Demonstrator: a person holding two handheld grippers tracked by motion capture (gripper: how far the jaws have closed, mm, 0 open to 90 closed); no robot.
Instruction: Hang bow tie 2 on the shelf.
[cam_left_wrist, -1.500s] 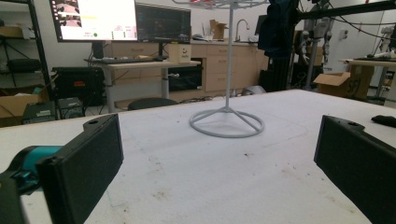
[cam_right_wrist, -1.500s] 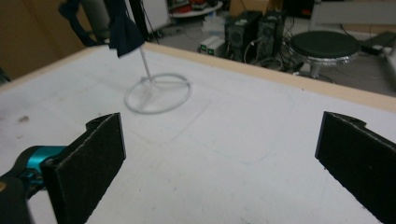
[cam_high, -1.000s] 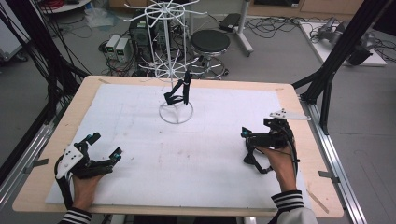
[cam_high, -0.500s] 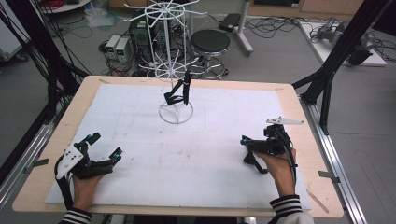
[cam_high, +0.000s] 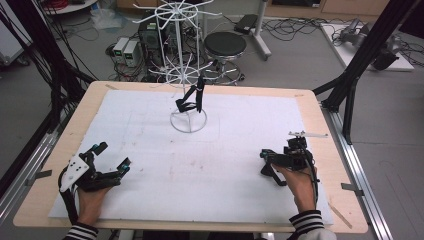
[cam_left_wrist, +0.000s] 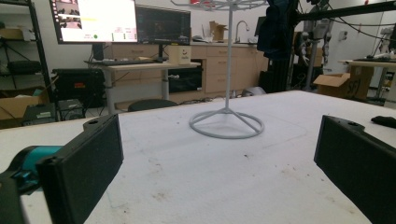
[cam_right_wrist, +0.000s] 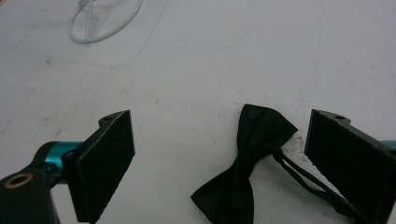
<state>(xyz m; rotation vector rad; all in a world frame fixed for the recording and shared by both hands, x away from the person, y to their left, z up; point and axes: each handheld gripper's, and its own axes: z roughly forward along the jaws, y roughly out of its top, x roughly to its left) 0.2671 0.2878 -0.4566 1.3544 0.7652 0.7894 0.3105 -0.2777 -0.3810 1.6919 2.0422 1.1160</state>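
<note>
A black bow tie (cam_right_wrist: 247, 158) lies flat on the white mat, its strap trailing toward the lower right. My right gripper (cam_right_wrist: 222, 135) is open around it, with the tie closer to the right-hand jaw and touching neither. In the high view that gripper (cam_high: 268, 166) is low over the mat at the right front. A white wire rack (cam_high: 186, 75) stands at the middle back, and another black bow tie (cam_high: 192, 100) hangs on its lower arms. My left gripper (cam_high: 112, 156) rests open at the left front with nothing in it; its jaws (cam_left_wrist: 219, 140) face the rack's ring base (cam_left_wrist: 227, 123).
The white mat (cam_high: 210, 165) covers a wooden table (cam_high: 90, 105). Black frame posts (cam_high: 350, 95) stand off the right edge and cables hang at the left. A stool (cam_high: 225, 45) and computer boxes are behind the table.
My right gripper has drawn back toward the front edge and dropped lower over the mat. The left gripper and the rack have not moved.
</note>
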